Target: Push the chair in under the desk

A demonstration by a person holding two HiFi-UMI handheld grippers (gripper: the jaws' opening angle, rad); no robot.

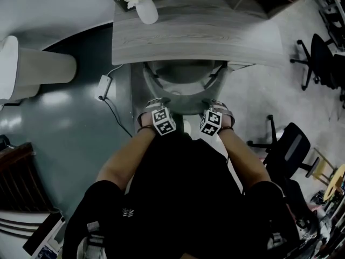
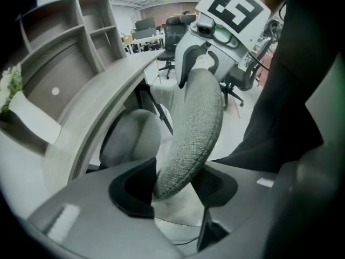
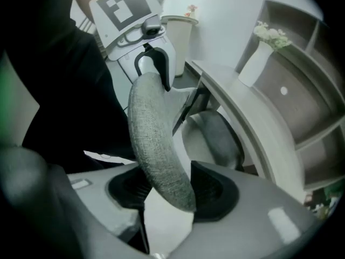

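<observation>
The grey fabric chair (image 1: 183, 80) has its seat tucked beneath the curved wooden desk (image 1: 194, 36). Its backrest (image 1: 186, 110) stands just in front of me. My left gripper (image 1: 153, 102) and right gripper (image 1: 218, 104) point steeply down over the two ends of the backrest's top edge. In the left gripper view the backrest (image 2: 197, 123) runs between the jaws of the left gripper (image 2: 180, 190), and the pads lie loosely beside it. In the right gripper view the backrest (image 3: 151, 134) likewise passes between the spread jaws of the right gripper (image 3: 170, 190). The seat (image 2: 129, 136) shows under the desk edge.
A white vase of flowers (image 1: 144, 7) stands at the desk's left end. A pale cylindrical bin (image 1: 38, 66) and a power adapter with its cable (image 1: 102, 87) are on the floor to the left. Black office chairs (image 1: 318, 58) (image 1: 288, 147) stand to the right.
</observation>
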